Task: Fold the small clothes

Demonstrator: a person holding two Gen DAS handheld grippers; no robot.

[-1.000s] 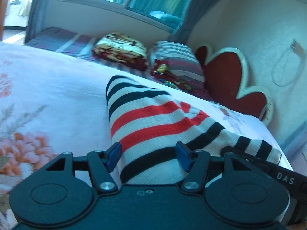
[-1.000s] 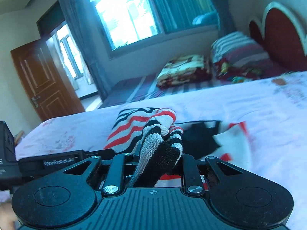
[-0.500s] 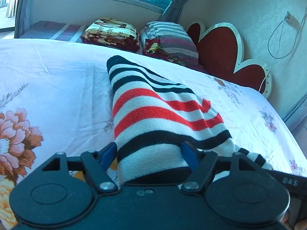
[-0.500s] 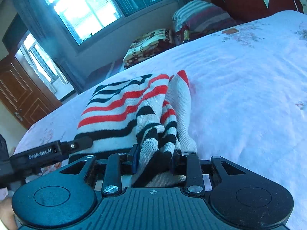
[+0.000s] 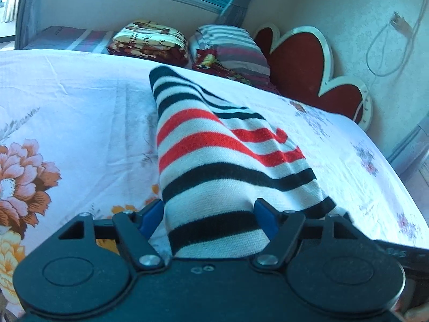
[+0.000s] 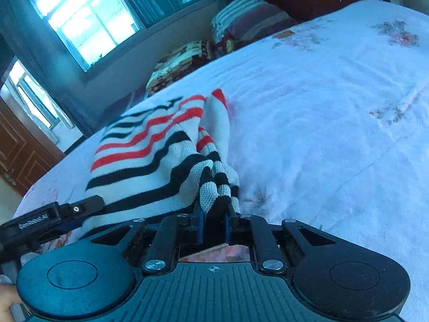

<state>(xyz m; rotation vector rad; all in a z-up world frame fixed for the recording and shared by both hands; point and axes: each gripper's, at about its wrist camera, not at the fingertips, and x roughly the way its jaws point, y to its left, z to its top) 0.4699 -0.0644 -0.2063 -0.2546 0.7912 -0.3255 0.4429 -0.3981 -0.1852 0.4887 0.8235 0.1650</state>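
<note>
A small knit sweater point(image 5: 219, 155) with white, black and red stripes lies folded on the floral bedsheet point(image 5: 67, 112). My left gripper point(image 5: 209, 214) has its blue fingertips point(image 5: 264, 214) wide apart, and the sweater's near edge runs between them. My right gripper point(image 6: 213, 222) is shut on a bunched corner of the sweater point(image 6: 150, 161) at its near right edge. The left gripper's body point(image 6: 53, 217) shows at the left of the right wrist view.
Folded blankets point(image 5: 150, 40) and a striped pillow point(image 5: 230, 45) lie at the head of the bed. A red flower-shaped headboard point(image 5: 308, 64) stands against the wall. A window point(image 6: 88, 18) and a wooden door point(image 6: 18, 155) are at the far side.
Both grippers have lowered toward the bed with the sweater. The right side now lies folded over and flatter on the sheet.
</note>
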